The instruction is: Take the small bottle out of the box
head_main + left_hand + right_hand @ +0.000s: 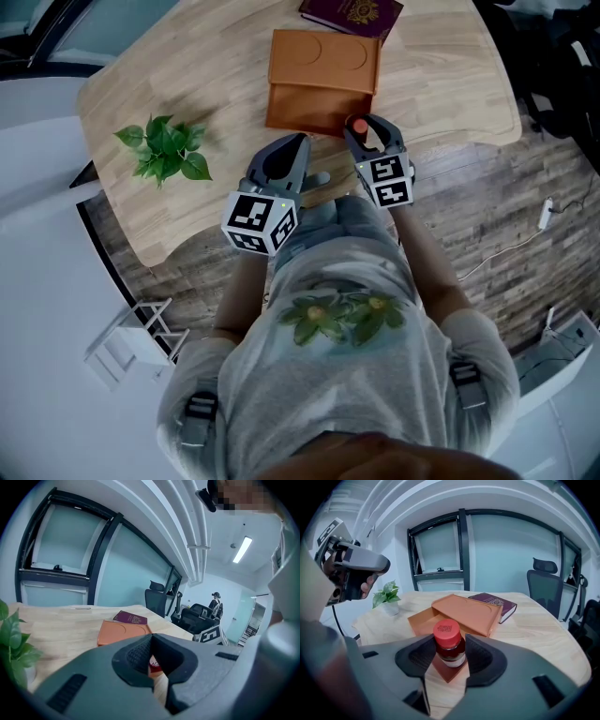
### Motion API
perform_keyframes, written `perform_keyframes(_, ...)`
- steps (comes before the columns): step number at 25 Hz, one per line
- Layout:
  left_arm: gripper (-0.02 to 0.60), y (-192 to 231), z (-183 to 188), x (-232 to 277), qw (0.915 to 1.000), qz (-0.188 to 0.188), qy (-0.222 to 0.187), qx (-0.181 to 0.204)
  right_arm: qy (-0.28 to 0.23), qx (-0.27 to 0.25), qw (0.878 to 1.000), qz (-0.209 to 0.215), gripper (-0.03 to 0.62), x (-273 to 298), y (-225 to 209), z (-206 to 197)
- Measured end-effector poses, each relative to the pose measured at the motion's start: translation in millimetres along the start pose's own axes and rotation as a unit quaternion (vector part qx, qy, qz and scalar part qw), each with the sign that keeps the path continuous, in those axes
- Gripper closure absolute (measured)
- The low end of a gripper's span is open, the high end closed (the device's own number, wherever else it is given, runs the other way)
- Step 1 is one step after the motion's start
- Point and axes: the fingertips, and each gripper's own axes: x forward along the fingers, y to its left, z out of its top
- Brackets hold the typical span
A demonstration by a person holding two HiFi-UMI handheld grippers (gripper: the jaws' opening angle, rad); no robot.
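A light wooden table (pixel 441 84) bears a flat orange box (pixel 323 80). Behind the box lies a maroon book (pixel 352 14), and well to its left is a leafy green potted plant (pixel 164 150). At the box's near edge the left gripper (pixel 298 145) has its jaws together and empty. The right gripper (pixel 367 129) clamps the small red-capped bottle (pixel 449 644) over the box's near corner.

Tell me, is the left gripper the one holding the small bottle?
No, the small bottle sits clamped between the jaws of the right gripper, while the left gripper has its jaws together on nothing.
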Motion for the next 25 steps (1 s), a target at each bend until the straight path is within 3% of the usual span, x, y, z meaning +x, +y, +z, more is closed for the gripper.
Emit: perform_keyframes(25,0.574,-4.3,13.4,-14.2,0.9998,0.008,-0.013,0.012,-0.023,-0.014,0.999,0.017,0.407,-15.2,6.7,20.2)
